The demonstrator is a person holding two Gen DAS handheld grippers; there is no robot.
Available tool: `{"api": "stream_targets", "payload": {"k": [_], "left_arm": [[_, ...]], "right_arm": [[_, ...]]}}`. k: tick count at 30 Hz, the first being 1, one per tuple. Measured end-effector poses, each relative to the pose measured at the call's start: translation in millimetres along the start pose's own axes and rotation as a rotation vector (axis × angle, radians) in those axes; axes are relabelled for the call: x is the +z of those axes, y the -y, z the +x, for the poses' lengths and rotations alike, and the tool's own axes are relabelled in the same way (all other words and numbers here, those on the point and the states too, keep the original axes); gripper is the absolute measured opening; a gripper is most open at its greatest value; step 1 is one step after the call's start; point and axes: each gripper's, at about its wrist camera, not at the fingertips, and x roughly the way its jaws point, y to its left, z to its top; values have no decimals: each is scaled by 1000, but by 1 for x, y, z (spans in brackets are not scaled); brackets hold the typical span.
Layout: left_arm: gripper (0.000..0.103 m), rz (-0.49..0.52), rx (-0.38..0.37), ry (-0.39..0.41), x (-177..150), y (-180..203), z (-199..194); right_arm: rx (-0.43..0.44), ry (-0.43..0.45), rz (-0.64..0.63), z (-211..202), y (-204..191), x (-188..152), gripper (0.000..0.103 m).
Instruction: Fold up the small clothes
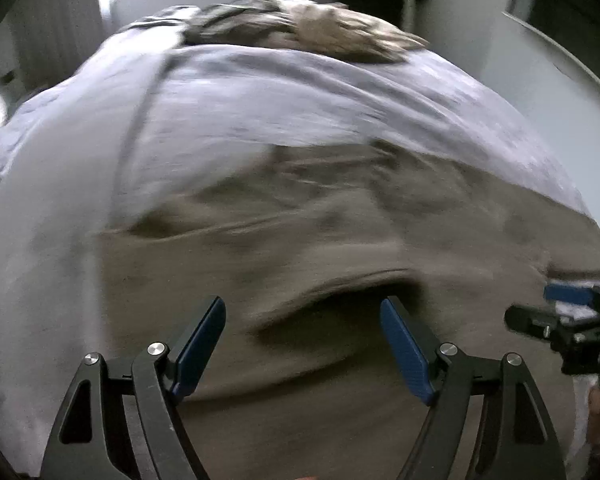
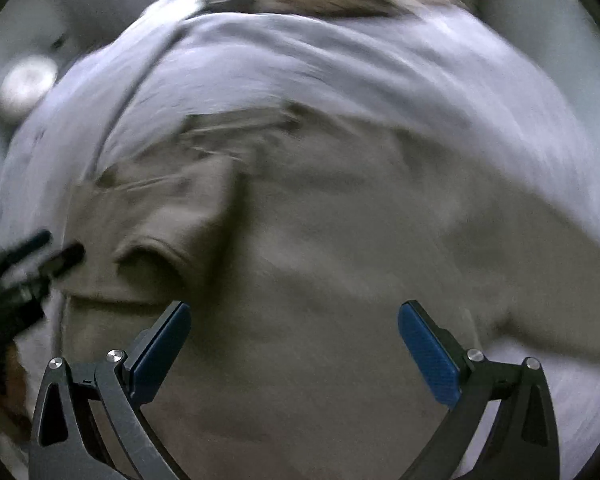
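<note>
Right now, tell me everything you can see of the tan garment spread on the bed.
The tan garment is a soft, knit-looking piece in a dull beige, lying mostly flat on the lilac bed sheet. It is creased, with a raised fold and a hemmed opening toward its left side in the right wrist view. Both views are motion-blurred, so its type is unclear. The left gripper and right gripper stand open above it, nothing between their pads.

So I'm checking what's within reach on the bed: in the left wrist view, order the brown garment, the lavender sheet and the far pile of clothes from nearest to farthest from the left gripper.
1. brown garment: directly under and ahead of the open left gripper.
2. lavender sheet: beyond the garment, mid-bed.
3. pile of clothes: at the bed's far edge.
</note>
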Motion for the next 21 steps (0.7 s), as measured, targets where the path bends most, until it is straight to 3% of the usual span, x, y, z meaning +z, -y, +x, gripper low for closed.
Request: {"api": "stream_targets", "payload": {"k": [3, 5, 8, 10, 13, 15, 17, 19, 21], "left_arm": [[81, -83, 109, -5, 1, -50, -3], [81, -139, 189, -49, -4, -82, 8], [81, -213, 243, -106, -10, -111, 30], [81, -247, 245, -143, -16, -122, 43], [81, -276, 230, -160, -24, -127, 56], [81, -273, 235, -151, -26, -126, 55], [81, -263, 234, -154, -26, -124, 55], [81, -264, 221, -160, -25, -126, 55], [81, -273, 214, -170, -21, -126, 56]], "right_arm": [[-106, 36, -207, 14, -37, 11, 103], [-184, 48, -331, 27, -59, 16, 103], [-292, 118, -374, 18, -46, 5, 100], [-281, 146, -258, 10, -21, 10, 96], [-61, 125, 147, 2, 55, 6, 96], [87, 62, 478, 13, 108, -10, 97], [226, 14, 711, 27, 143, -31, 97], [310, 27, 819, 32, 154, -43, 96], [331, 41, 816, 29, 151, -42, 97]]}}
